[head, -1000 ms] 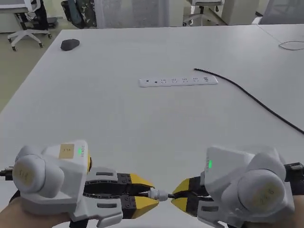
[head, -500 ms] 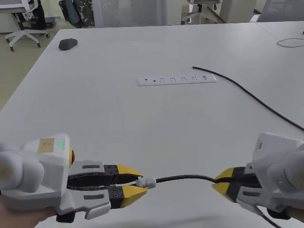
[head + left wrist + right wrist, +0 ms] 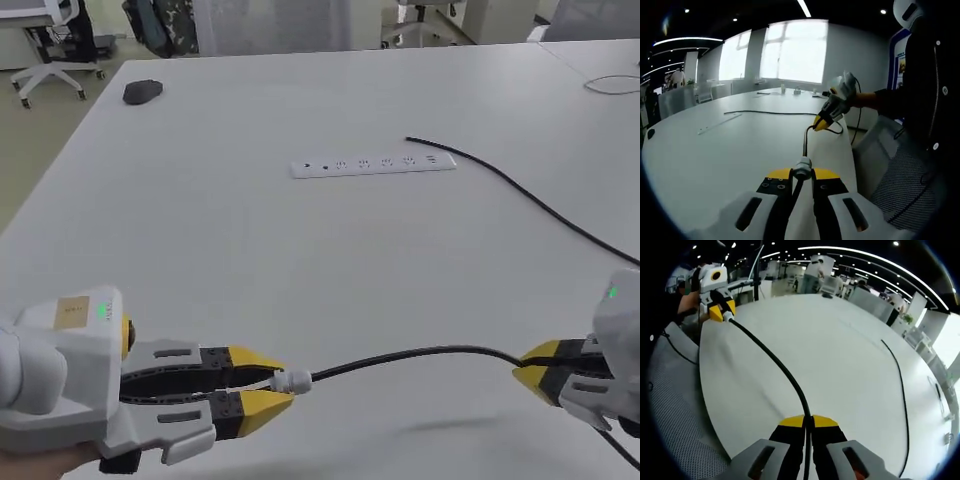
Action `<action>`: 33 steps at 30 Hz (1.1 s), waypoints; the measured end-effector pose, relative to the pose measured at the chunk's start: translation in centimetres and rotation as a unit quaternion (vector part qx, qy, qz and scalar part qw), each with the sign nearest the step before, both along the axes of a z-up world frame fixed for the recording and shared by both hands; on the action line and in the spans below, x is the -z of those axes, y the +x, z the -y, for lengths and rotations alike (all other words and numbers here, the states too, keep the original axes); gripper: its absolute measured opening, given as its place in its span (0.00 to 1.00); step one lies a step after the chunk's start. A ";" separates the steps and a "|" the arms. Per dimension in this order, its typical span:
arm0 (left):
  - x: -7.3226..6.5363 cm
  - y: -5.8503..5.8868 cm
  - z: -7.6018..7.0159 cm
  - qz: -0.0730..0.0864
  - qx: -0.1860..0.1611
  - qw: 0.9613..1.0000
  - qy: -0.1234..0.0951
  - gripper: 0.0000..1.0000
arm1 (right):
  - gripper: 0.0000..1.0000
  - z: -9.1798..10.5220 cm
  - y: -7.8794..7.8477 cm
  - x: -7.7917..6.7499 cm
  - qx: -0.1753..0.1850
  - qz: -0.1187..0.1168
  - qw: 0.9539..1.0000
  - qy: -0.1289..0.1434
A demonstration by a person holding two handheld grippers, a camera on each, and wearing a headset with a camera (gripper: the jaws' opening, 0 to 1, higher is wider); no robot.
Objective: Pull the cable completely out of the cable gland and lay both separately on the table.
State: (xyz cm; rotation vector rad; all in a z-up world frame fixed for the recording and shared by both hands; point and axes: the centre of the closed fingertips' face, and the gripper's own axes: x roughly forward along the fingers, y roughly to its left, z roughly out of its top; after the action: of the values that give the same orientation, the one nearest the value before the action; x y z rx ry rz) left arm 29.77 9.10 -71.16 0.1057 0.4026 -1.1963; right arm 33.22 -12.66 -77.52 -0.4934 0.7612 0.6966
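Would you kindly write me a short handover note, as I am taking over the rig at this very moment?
Left gripper: shut on the cable gland, held over the near edge of the table.
Right gripper: shut on the cable, off to the right.
The cable hangs in a shallow arc between the two grippers, one end in the cable gland.
Done: both parts gripped, a long stretch of cable drawn out.
Left: pull the cable fully free, then lay both apart on the table.

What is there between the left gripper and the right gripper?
In the head view, a black cable runs from the cable gland in the left gripper to the right gripper, above the bare table.
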 end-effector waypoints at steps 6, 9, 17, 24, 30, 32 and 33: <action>-0.1 0.1 0.0 0.000 -0.005 1.000 -0.005 0.15 | 0.00 0.6 -0.3 1.7 -0.024 -0.007 0.998 -0.057; 0.1 0.1 0.1 -0.002 -0.007 1.000 -0.005 0.15 | 0.02 0.5 -0.1 1.8 -0.029 -0.005 0.997 -0.068; 0.6 -0.1 -0.4 -0.005 -0.011 1.000 -0.001 0.15 | 0.12 -7.5 -0.8 -3.0 -0.116 0.015 0.992 0.050; 0.4 -0.4 -0.3 -0.004 -0.009 1.000 -0.002 0.15 | 0.13 -17.3 -3.8 -4.7 -0.279 0.036 0.958 0.062; 0.1 -0.8 -0.5 0.002 -0.007 1.000 0.001 0.15 | 0.12 -21.2 -4.6 -4.3 -0.359 0.081 0.929 0.044; 0.0 -1.0 -0.7 0.004 -0.010 1.000 0.001 0.15 | 0.09 -21.7 -4.6 -3.8 -0.368 0.077 0.926 0.033; 0.0 -1.1 -0.8 0.005 -0.012 1.000 0.000 0.15 | 0.07 -21.8 -4.6 -3.7 -0.373 0.077 0.924 0.030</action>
State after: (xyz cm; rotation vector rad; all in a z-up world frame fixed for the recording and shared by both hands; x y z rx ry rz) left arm 28.69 9.87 -71.12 0.1069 0.3954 -1.1719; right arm 28.59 9.15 -73.86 -0.7840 0.3830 1.3683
